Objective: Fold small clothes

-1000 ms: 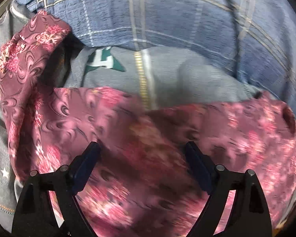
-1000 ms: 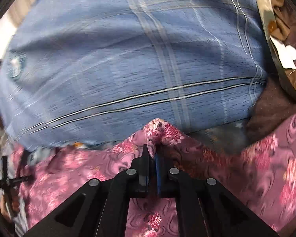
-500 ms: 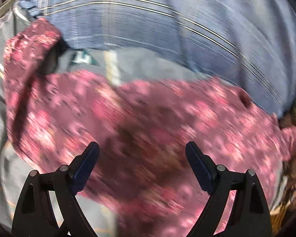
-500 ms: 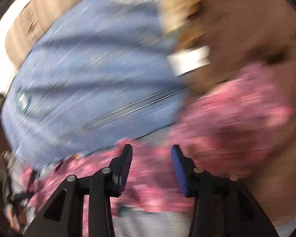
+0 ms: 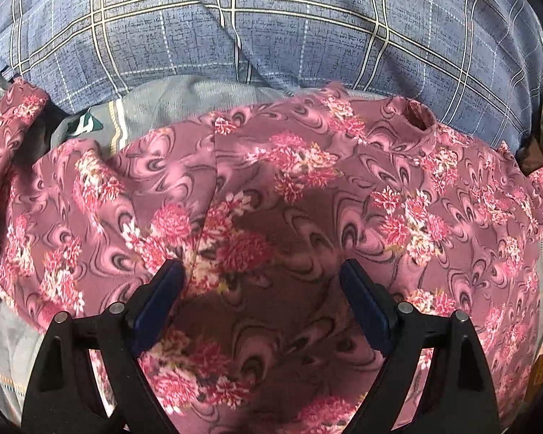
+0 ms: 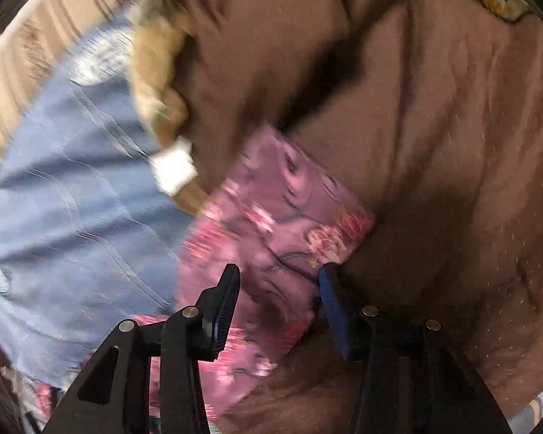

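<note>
The right gripper [image 6: 278,278] had just let go; its jaws stood half open, empty, over the flowery cloth [image 5: 307,188]. The left gripper [image 5: 262,278] hung wide open above it, holding nothing. The cloth lay flat below the blue checked pillow [image 5: 271,36], ready for folding.

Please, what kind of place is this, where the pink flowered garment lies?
Probably a bed in a home. The flowered garment lies on a grey sheet in front of a blue checked pillow, and a brown blanket lies beside it.
</note>
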